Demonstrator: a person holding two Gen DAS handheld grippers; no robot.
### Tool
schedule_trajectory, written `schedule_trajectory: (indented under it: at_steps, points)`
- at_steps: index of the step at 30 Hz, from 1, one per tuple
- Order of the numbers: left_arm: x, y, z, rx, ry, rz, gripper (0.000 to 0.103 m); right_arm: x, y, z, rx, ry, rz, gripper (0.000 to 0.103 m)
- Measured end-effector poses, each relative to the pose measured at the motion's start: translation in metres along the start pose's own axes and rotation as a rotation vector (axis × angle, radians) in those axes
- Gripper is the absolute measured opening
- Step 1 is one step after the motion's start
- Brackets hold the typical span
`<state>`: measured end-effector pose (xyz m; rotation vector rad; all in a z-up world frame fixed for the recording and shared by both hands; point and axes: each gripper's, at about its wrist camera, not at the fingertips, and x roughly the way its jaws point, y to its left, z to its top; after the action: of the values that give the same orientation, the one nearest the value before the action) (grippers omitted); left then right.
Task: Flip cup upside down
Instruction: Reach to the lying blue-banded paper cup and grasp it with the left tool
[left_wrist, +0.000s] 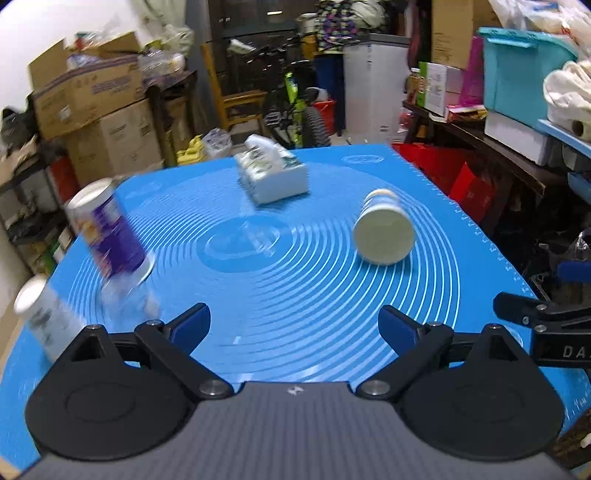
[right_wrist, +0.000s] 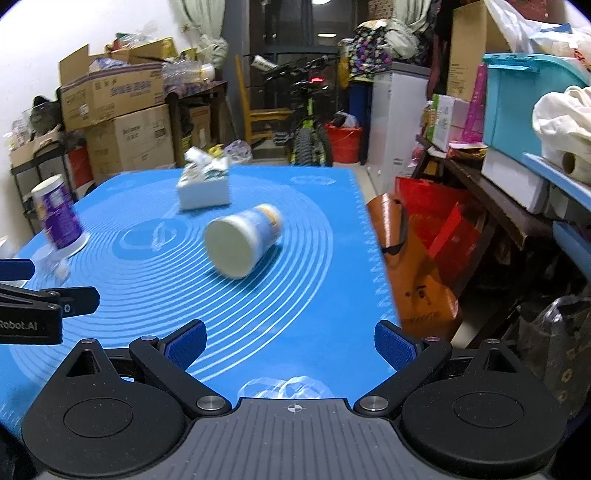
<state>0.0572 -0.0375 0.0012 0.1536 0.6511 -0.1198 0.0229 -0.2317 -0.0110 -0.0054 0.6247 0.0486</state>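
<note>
A pale paper cup (left_wrist: 384, 229) lies on its side on the blue mat (left_wrist: 295, 295), its flat cream end facing me. It also shows in the right wrist view (right_wrist: 240, 240), with a blue and yellow print on its side. My left gripper (left_wrist: 294, 326) is open and empty, well short of the cup, which lies ahead to the right. My right gripper (right_wrist: 290, 345) is open and empty, with the cup ahead and slightly left. The right gripper's fingers show at the right edge of the left wrist view (left_wrist: 517, 306).
A purple and white can (left_wrist: 107, 229) stands at the mat's left, with a white cylinder (left_wrist: 40, 317) nearer the left edge. A tissue pack (left_wrist: 271, 173) lies at the far middle. An orange bag (right_wrist: 413, 266) hangs by the mat's right edge. Boxes and shelves surround the table.
</note>
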Motion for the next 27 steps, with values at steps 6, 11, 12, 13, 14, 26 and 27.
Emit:
schedule_trajectory:
  at_steps: [6, 11, 12, 13, 14, 26, 27]
  points:
    - [0.044, -0.03, 0.04, 0.031, 0.013, -0.107, 0.097, 0.021, -0.024, 0.019, 0.013, -0.014, -0.061, 0.097]
    - [0.083, -0.057, 0.065, 0.023, 0.045, -0.141, 0.097, 0.038, -0.045, 0.027, 0.039, -0.01, -0.092, 0.097]
    - [0.091, -0.061, 0.069, 0.027, 0.051, -0.141, 0.097, 0.043, -0.048, 0.027, 0.044, -0.006, -0.096, 0.097]
    - [0.1, -0.065, 0.072, 0.03, 0.06, -0.137, 0.097, 0.046, -0.05, 0.027, 0.046, -0.003, -0.099, 0.097]
    - [0.108, -0.069, 0.075, 0.03, 0.066, -0.138, 0.097, 0.049, -0.052, 0.026, 0.05, 0.0, -0.102, 0.097]
    - [0.16, -0.077, 0.075, 0.049, 0.134, -0.159, 0.066, 0.072, -0.056, 0.018, 0.056, 0.037, -0.095, 0.097]
    - [0.158, -0.076, 0.074, 0.065, 0.13, -0.151, 0.064, 0.072, -0.055, 0.019, 0.054, 0.037, -0.093, 0.097]
